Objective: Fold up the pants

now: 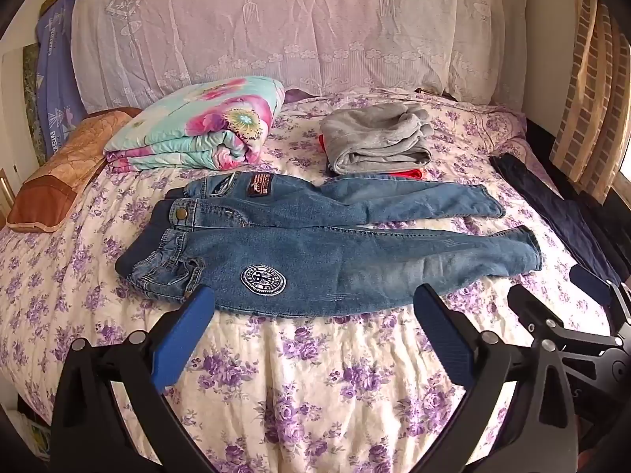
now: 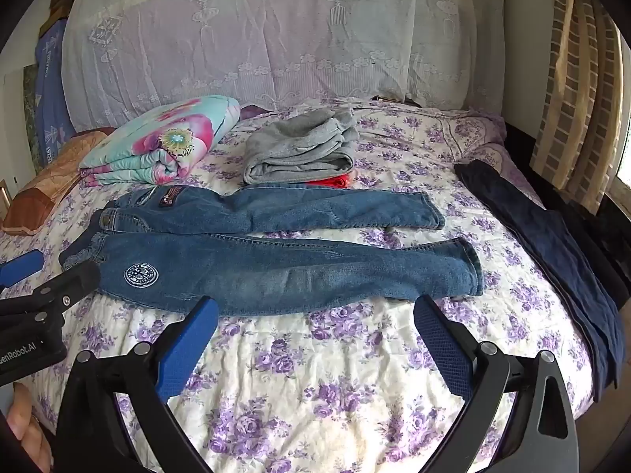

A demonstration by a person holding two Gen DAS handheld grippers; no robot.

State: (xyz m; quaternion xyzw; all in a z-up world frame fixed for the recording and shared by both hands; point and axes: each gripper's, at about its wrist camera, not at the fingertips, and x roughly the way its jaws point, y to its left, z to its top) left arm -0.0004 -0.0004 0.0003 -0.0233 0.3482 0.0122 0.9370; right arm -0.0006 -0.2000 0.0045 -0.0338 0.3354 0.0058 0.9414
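Note:
Small blue jeans (image 1: 315,248) lie flat on the floral bed, waistband to the left, legs spread to the right, a round white patch on the near leg. They also show in the right wrist view (image 2: 276,260). My left gripper (image 1: 315,303) is open and empty, just short of the jeans' near edge, near the waist and thigh. My right gripper (image 2: 315,311) is open and empty at the near edge of the near leg. The right gripper also shows at the right of the left wrist view (image 1: 568,295), and the left gripper at the left of the right wrist view (image 2: 51,272).
A folded floral quilt (image 1: 197,126) lies at the back left. Folded grey clothes (image 1: 374,138) sit on something red behind the jeans. Dark navy pants (image 2: 552,252) lie along the bed's right side. A brown pillow (image 1: 59,173) is far left. A lace-covered headboard (image 1: 276,19) stands behind.

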